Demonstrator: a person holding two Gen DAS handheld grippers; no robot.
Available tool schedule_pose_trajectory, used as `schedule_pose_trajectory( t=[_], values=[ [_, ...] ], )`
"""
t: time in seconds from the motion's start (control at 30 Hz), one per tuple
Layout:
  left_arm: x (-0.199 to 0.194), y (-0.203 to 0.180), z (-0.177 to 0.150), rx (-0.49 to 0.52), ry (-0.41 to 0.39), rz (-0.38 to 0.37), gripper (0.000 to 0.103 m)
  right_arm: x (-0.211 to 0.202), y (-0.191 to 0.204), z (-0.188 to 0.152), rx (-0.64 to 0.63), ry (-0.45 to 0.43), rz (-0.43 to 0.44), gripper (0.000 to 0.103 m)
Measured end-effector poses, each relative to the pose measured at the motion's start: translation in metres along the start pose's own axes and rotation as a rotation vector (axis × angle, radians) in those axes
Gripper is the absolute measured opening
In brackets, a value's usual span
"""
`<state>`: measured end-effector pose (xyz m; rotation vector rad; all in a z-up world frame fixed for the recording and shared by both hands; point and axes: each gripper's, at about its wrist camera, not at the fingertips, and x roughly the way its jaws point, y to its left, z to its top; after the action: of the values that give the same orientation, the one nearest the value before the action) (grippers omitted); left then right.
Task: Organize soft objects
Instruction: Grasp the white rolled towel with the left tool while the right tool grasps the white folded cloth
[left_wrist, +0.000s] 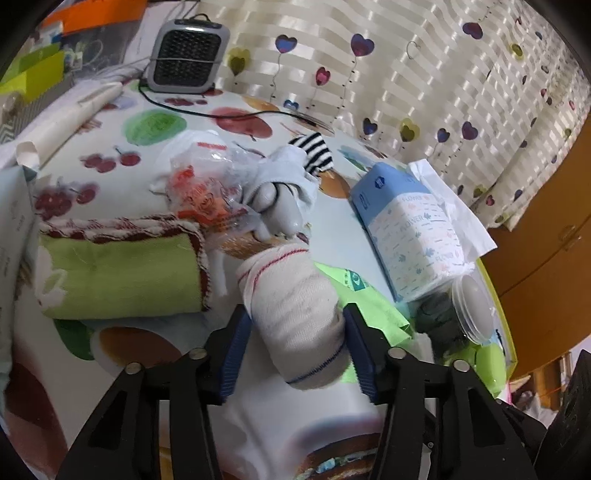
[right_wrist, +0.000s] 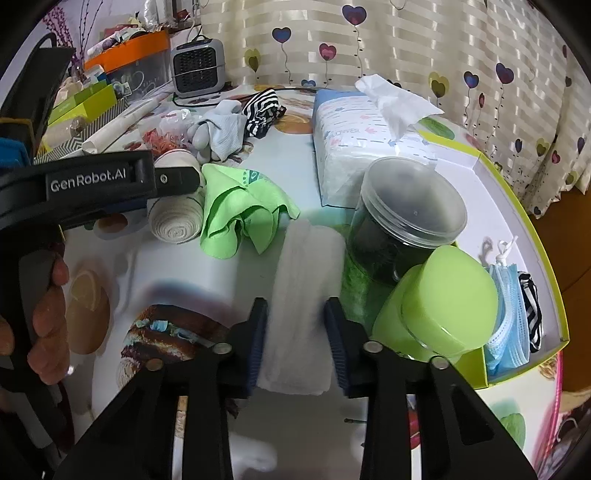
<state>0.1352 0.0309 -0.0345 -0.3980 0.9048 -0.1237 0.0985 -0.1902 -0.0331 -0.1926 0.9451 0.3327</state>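
left wrist: close, down over table (left_wrist: 140, 110) | right wrist: same; shared: green cloth (right_wrist: 240, 214)

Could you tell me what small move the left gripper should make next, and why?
Probably lift slightly. The left gripper already has its pads against both sides of the rolled white sock, which rests on the table against the green cloth, so raising it a little would likely free it for carrying.

Fruit-print table (right_wrist: 229, 266), green cloth (right_wrist: 240, 218), tissues (right_wrist: 343, 147)
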Motion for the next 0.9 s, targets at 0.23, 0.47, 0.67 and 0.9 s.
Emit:
schedule_pose_trajectory(
  t=[0.23, 0.47, 0.67, 0.9],
  values=[
    [-0.016, 0.002, -0.009, 0.032, -0.006, 0.028, 0.042, -0.005, 0.002, -0.003, -0.01, -0.002, 0.04, 0.022],
    [-0.046, 0.014, -0.027, 0.051, -0.006, 0.023, 0.042, -0.014, 0.005, -0.009, 0.0, -0.009, 0.132, 0.021],
    [-0.058, 0.005, -0.039, 0.101, -0.002, 0.013, 0.042, -0.026, 0.006, -0.015, 0.0, -0.028, 0.167, 0.021],
    [-0.07, -0.014, -0.046, 0.149, -0.024, 0.003, 0.042, -0.046, 0.004, -0.014, 0.008, -0.084, 0.187, 0.021]
  ],
)
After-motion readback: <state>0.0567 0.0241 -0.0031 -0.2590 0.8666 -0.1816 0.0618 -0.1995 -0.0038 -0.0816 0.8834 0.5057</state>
